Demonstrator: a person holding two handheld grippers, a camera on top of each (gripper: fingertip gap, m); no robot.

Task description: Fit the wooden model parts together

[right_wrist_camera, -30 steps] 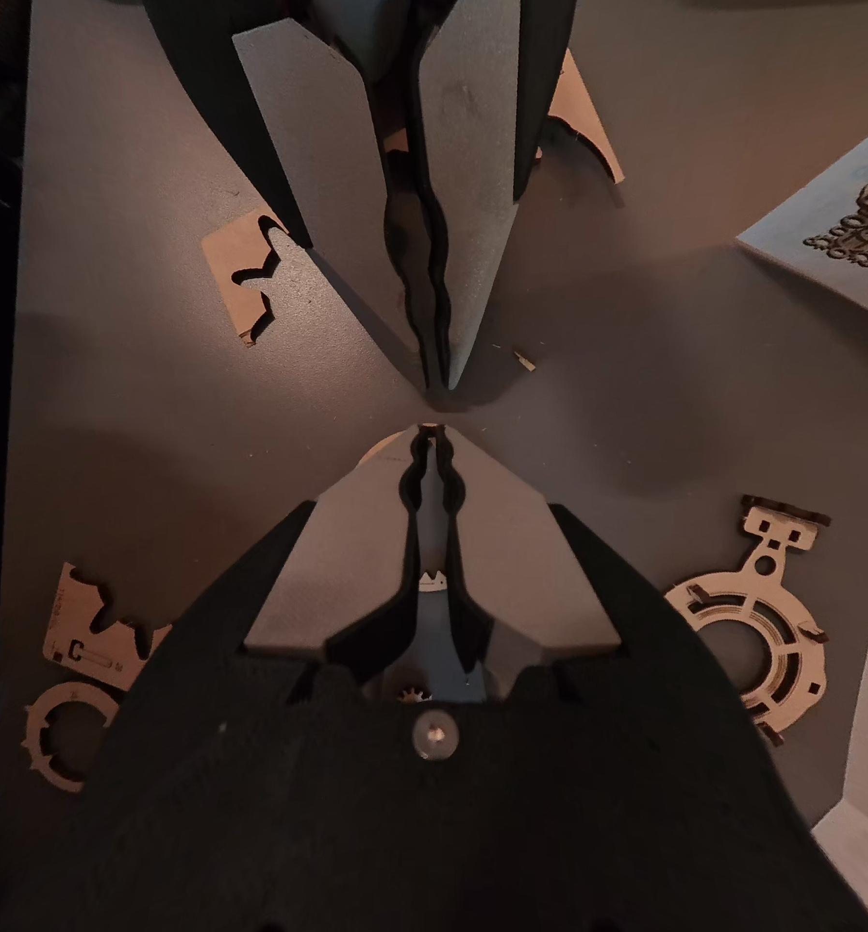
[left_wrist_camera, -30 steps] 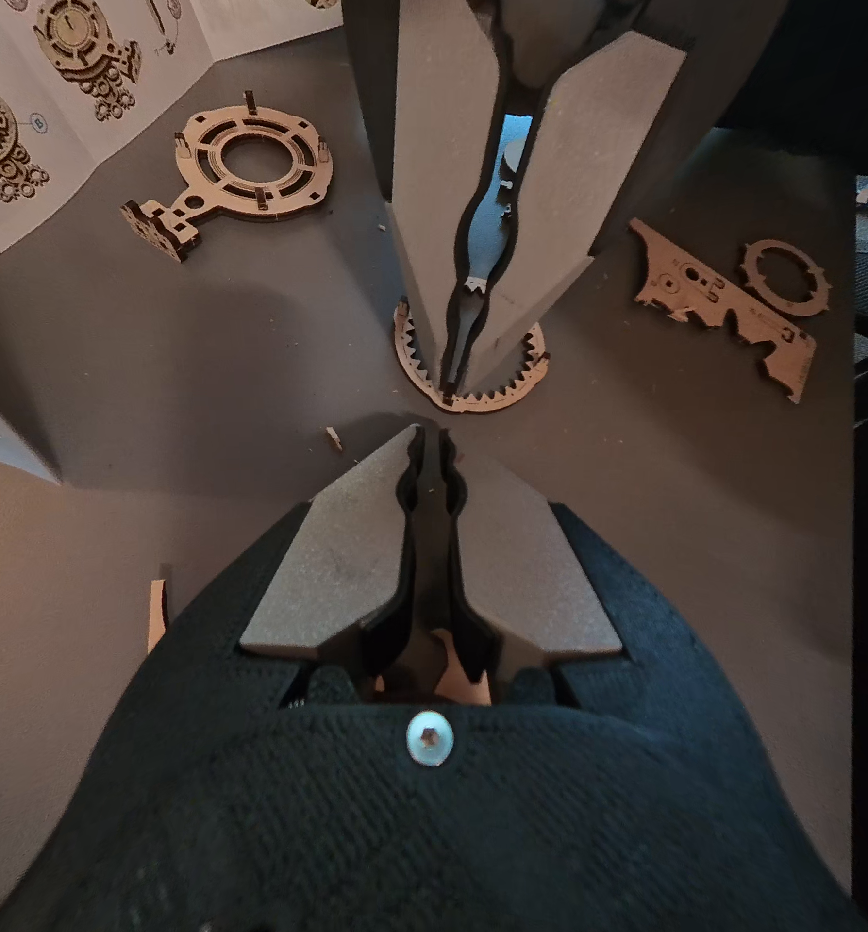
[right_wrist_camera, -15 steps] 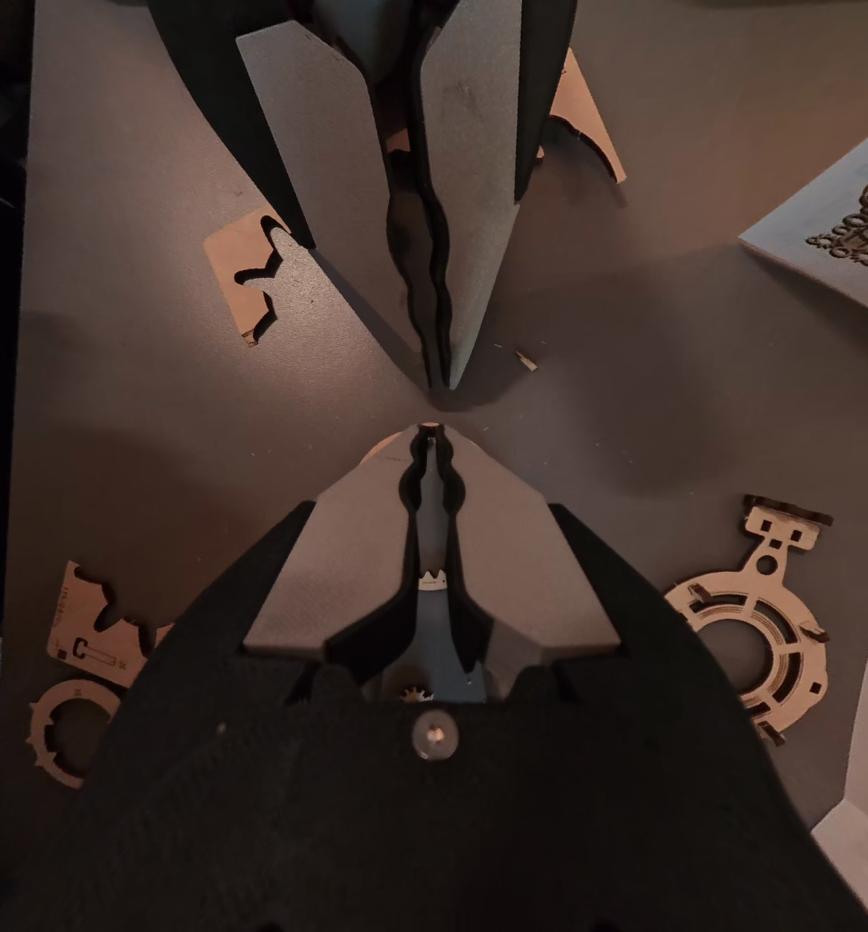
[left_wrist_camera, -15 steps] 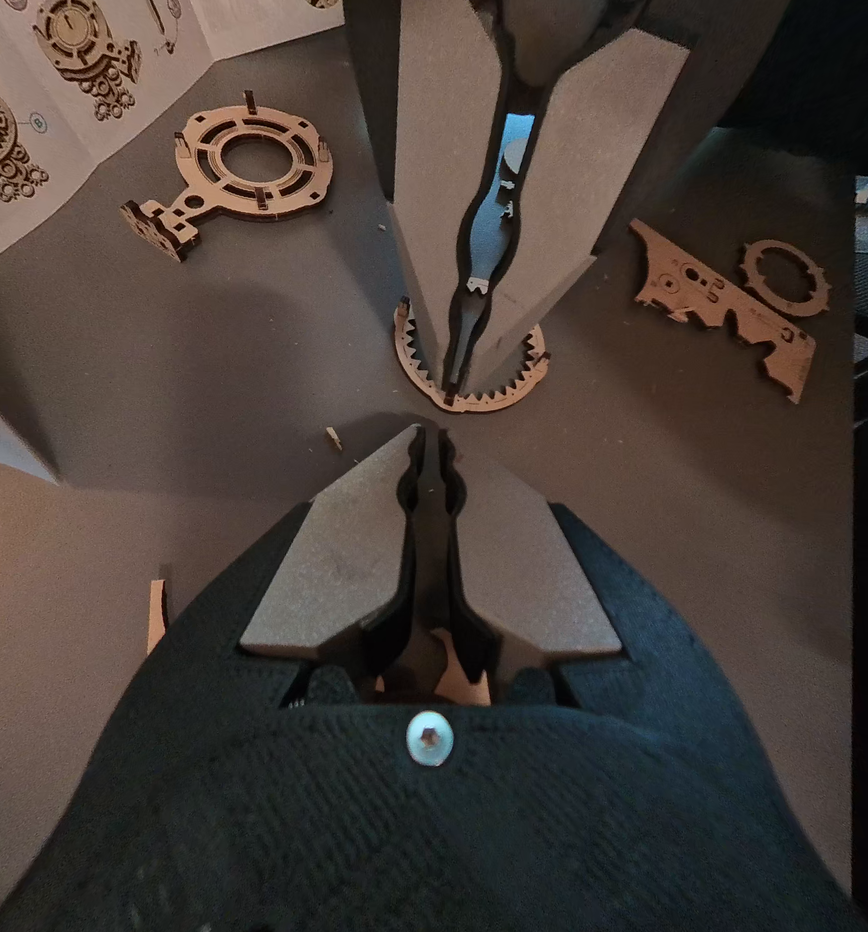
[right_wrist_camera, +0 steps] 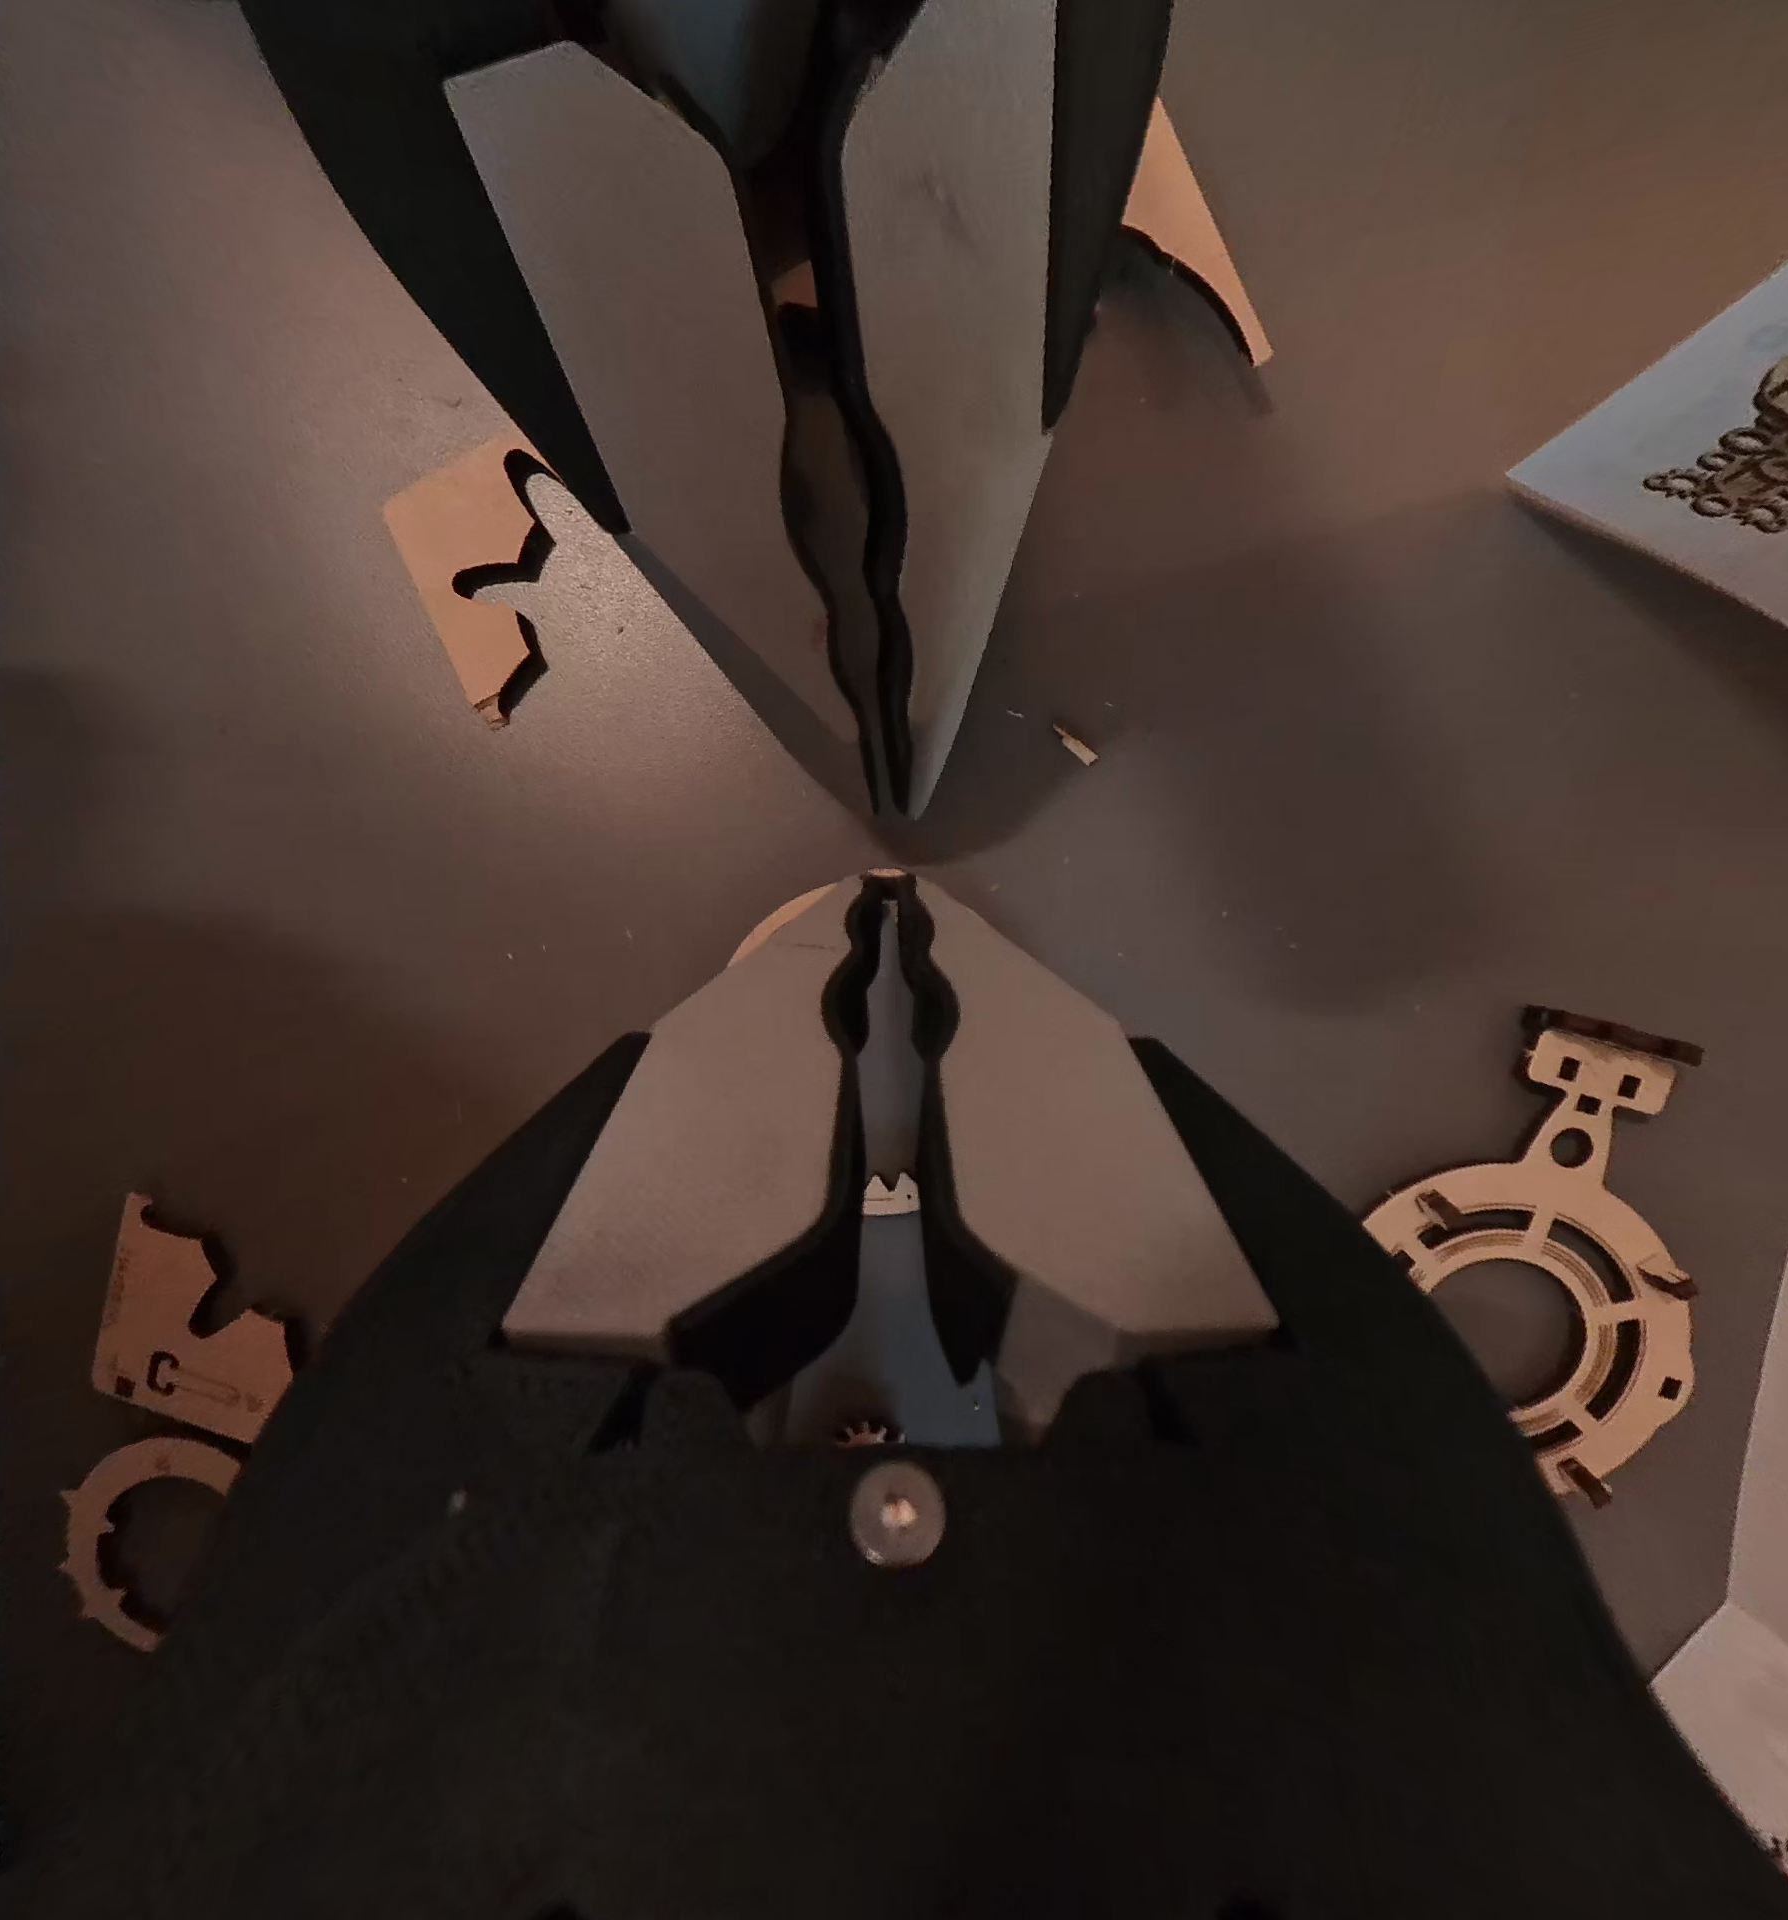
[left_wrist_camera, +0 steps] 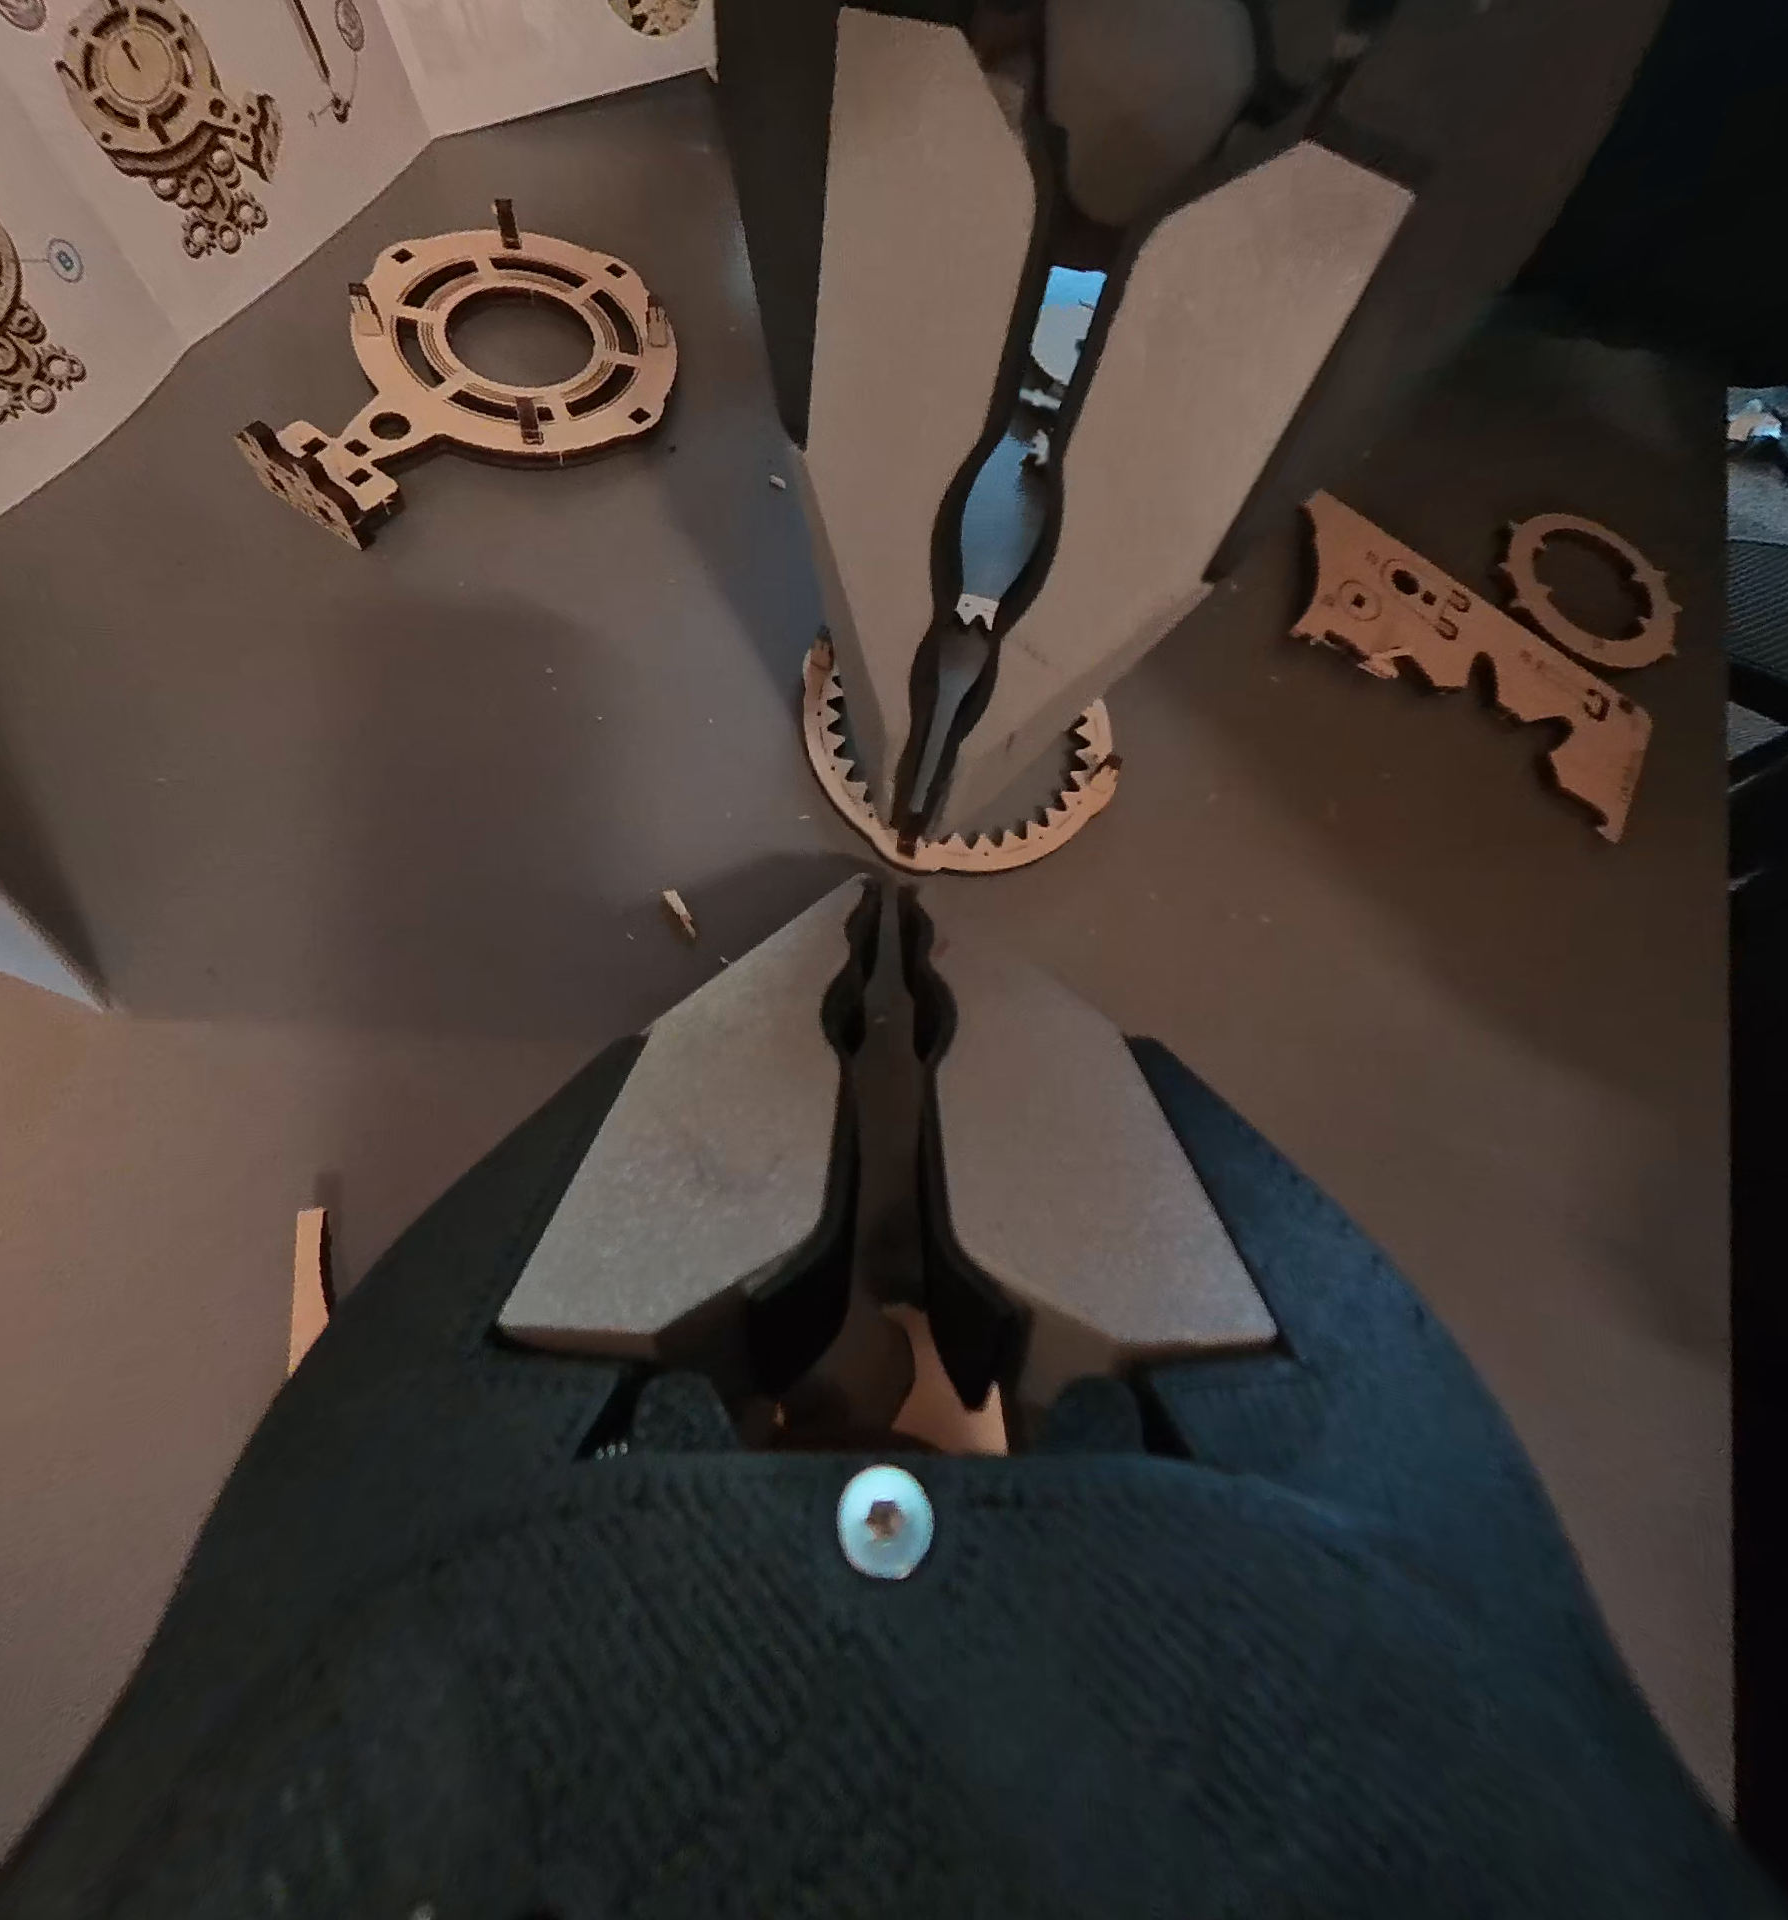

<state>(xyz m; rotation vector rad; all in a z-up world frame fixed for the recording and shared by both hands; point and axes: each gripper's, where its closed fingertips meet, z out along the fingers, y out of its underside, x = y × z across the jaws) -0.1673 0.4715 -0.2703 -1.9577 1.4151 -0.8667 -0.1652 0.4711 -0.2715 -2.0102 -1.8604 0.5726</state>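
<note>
Jaws first: on the right gripper (right_wrist_camera: pixel 890 883), drawn in to a thin slit and pinched across the rim of the toothed ring (left_wrist_camera: pixel 1015 842), with a pale sliver of wood showing right at the tips. Lies flat on the grey bench (left_wrist_camera: pixel 350 727), that ring, teeth pointing inward, mostly hidden under the right gripper's fingers (left_wrist_camera: pixel 900 416).

On the left gripper (left_wrist_camera: pixel 885 896), jaws likewise closed to a narrow dark gap, with nothing seen between them. Hovers tip to tip with the right gripper, just short of the ring's rim, without touching it as far as can be told.

Close beside the ring, toward the left gripper, a tiny wood splinter (left_wrist_camera: pixel 680 912).

Well away from the ring on one side, a round slotted frame with a short stem (left_wrist_camera: pixel 516 353), flat on the bench, a few small pegs standing up from it. Beyond that, farther from the ring, folded paper sheets (left_wrist_camera: pixel 90 208) printed with drawings of gear parts.

Well away from the ring on the opposite side, a long notched wooden strip (left_wrist_camera: pixel 1472 644), and touching or just beside it a small spiked ring (left_wrist_camera: pixel 1586 592).

Past the left gripper from the ring, two wooden offcuts: a squarish one with a wavy cutout (right_wrist_camera: pixel 474 592) and a curved one (right_wrist_camera: pixel 1181 239), partly hidden.
</note>
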